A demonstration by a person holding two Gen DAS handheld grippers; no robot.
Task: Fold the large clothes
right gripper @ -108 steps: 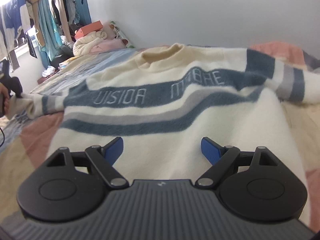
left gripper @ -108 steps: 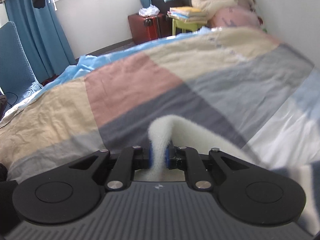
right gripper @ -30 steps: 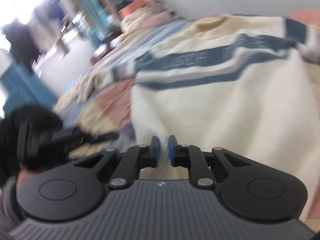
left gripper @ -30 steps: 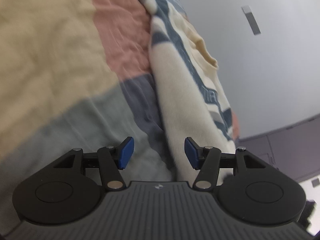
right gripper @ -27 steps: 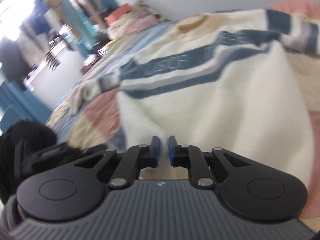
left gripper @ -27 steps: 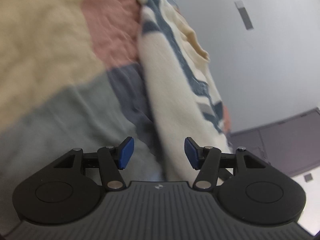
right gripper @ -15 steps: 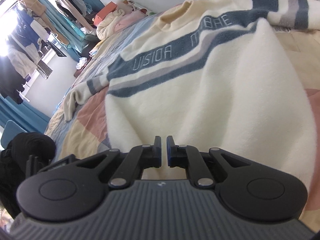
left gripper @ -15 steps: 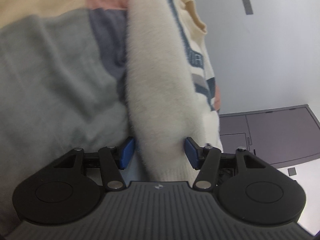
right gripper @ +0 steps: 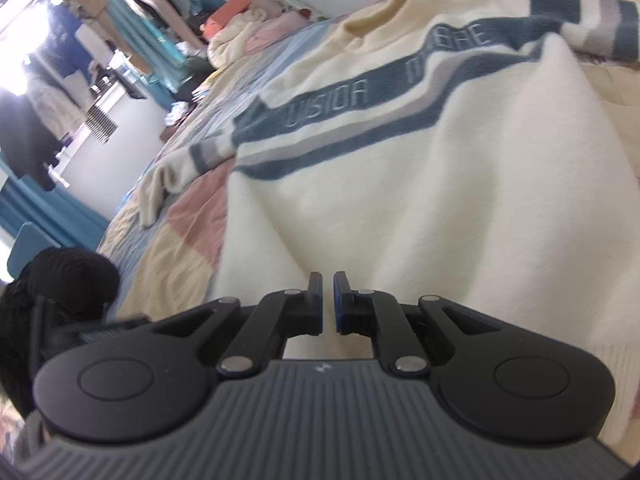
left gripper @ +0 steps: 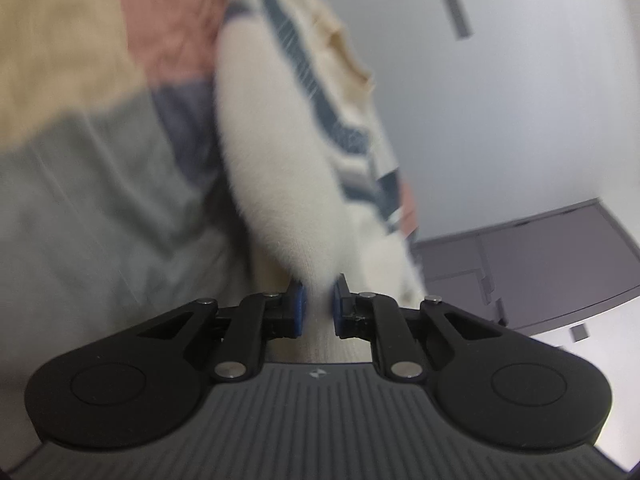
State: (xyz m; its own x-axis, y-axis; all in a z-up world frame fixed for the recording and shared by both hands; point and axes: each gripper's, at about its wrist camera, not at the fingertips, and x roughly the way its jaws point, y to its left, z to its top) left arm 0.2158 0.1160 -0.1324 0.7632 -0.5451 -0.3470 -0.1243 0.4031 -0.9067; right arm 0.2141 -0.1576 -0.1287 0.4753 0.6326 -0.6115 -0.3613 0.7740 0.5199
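Note:
A cream sweater [right gripper: 440,184] with blue and grey stripes and lettering lies spread on the patchwork bedspread [right gripper: 168,264]. Its left sleeve [right gripper: 168,176] trails toward the far left. In the right wrist view my right gripper [right gripper: 328,300] is shut at the sweater's near hem, and folds in the fabric run up to its tips. In the left wrist view the sweater [left gripper: 276,184] runs away from me along its side edge. My left gripper [left gripper: 318,304] is closing, and its blue pads pinch the cream fabric between them.
The bedspread [left gripper: 100,200] lies to the left of the sweater's edge. A grey cabinet [left gripper: 540,264] stands past the bed against a pale wall. Pillows and bedding [right gripper: 248,32] are piled at the bed's far end. A dark sleeve [right gripper: 68,280] and a blue chair [right gripper: 28,244] sit at left.
My left gripper came in over the sweater's side edge with wide jaws, which have now closed on the fabric. My right gripper has stayed shut at the hem.

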